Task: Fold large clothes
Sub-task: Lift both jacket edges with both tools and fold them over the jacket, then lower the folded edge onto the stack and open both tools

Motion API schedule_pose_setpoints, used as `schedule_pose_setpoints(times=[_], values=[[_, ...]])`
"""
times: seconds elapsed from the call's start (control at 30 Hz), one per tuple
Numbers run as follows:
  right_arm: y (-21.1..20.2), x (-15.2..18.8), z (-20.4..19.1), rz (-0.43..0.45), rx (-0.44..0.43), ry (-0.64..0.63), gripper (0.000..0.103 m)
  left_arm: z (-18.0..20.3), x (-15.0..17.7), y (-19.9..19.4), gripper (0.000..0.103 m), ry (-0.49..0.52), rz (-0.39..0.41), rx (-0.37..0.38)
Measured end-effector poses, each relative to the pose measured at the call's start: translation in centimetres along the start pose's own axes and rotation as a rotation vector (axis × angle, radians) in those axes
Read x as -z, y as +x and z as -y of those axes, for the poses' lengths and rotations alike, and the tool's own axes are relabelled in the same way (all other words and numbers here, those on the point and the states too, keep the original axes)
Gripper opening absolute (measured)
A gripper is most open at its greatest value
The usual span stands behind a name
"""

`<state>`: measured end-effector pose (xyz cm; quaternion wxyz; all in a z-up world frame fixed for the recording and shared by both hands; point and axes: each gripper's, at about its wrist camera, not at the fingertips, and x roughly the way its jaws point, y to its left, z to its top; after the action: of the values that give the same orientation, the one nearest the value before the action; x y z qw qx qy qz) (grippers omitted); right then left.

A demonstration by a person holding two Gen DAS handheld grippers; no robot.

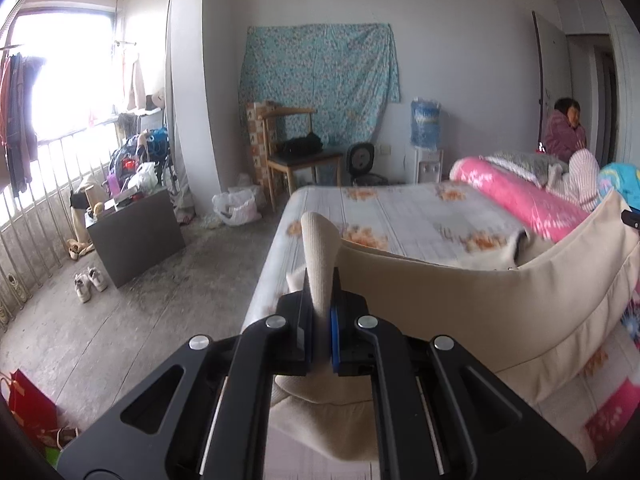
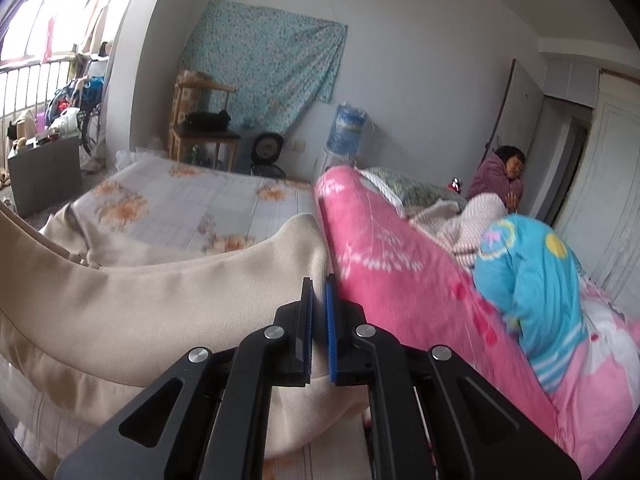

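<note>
Left wrist: left gripper (image 1: 321,280) fingers clamped on beige garment (image 1: 500,300), right gripper (image 2: 319,284) likewise, stretched above bed (image 1: 400,208), mid-fold; next, probably carrying both corners across evenly.

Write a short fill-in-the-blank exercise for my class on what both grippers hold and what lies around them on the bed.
1. Both the left gripper and the right gripper are shut on a garment coloured ____.
2. The rolled quilt beside the right gripper is ____.
3. On the wooden chair lies a ____ bag.
4. The cloth on the wall is pale ____.

Missing words: beige; pink; black; blue
</note>
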<state>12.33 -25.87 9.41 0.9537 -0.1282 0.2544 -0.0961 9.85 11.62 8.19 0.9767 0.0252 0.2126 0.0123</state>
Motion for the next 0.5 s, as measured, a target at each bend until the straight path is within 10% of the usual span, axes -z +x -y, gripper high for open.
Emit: schedule_pose_setpoints(times=[0.17, 0.5], values=[[6.9, -4.8, 0.6, -0.008, -0.042, 0.036, 0.006, -0.7, -4.0, 7.8, 0.006, -0.032, -0.013, 0.021], [23.4, -1.7, -0.1, -0.364, -0.096, 0.116, 0.012, -2.3, -1.1, 24.1, 0.024, -0.137, -0.426, 0.058]])
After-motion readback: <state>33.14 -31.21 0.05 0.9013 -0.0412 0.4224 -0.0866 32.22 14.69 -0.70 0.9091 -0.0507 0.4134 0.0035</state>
